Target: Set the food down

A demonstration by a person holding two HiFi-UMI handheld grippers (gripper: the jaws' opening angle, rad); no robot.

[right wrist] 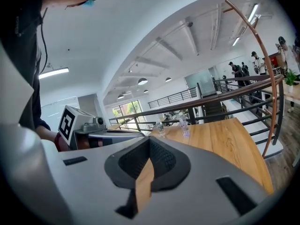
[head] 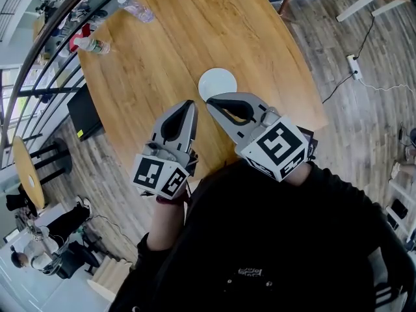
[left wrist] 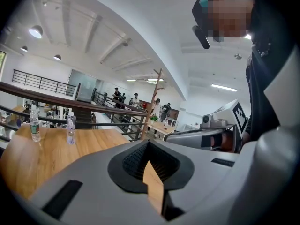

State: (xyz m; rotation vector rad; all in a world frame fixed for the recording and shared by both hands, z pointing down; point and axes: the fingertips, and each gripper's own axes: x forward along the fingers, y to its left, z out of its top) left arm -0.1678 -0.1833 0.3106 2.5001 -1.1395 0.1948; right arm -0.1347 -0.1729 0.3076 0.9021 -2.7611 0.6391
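My left gripper (head: pixel 190 103) and right gripper (head: pixel 209 103) are both clenched on nothing, tips near the white plate (head: pixel 218 83) (bare, as far as I can tell) on the table (head: pixel 169 38), and with no food in sight I judge the next move is to find and grasp it first.

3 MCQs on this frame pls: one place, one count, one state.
1. Where is the white plate?
A) middle of the table, ahead of the left claw and right claw
B) at the table's edge, beside the railing
C) on the floor

2. How many bottles are on the table?
A) one
B) two
C) four

3. Right claw state?
A) shut, empty
B) wide open
C) shut on food

1 A: the head view shows it mid-table beyond both tips.
2 B: two stand near the far edge.
3 A: its jaws meet, with only tabletop behind.
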